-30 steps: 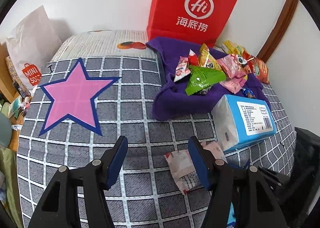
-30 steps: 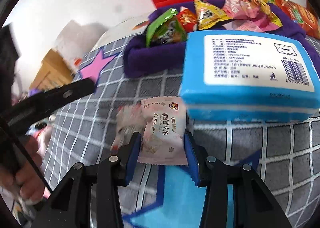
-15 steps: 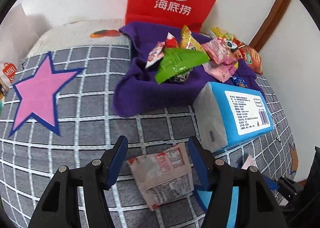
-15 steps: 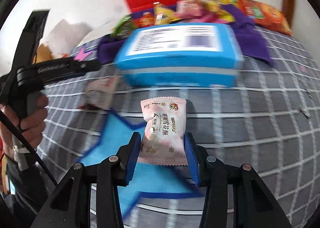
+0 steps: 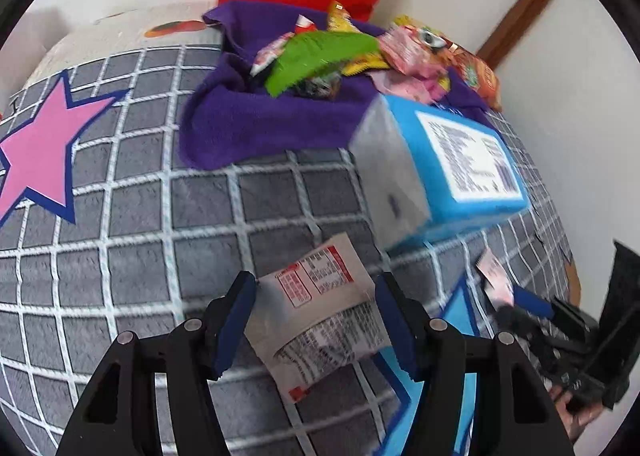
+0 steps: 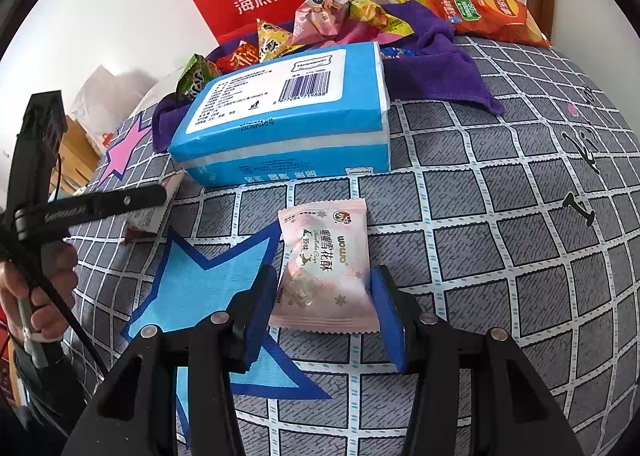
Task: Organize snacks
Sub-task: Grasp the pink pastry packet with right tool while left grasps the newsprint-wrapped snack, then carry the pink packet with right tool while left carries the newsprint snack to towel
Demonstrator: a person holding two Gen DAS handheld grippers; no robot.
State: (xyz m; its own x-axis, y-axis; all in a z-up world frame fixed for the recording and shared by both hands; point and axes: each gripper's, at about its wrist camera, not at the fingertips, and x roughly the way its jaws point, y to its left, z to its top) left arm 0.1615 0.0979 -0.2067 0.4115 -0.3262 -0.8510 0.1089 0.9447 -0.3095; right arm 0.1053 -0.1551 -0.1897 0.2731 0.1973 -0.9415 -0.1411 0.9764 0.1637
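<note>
since a second ago: right gripper (image 6: 325,306) has carried the pink snack packet (image 6: 324,268) from beside the blue tissue pack (image 6: 288,115) to the blue star's edge; its jaws are opening, packet lying between them, pads no longer pressing. left gripper (image 5: 316,320) has come down astride a white sachet (image 5: 324,312), released. purple cloth (image 6: 440,67): assorted snacks heaped on it.

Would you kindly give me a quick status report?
Right claw opening, pink snack packet between its jaws on the blanket. Left claw open, astride the white sachet. Blue tissue pack close behind.
</note>
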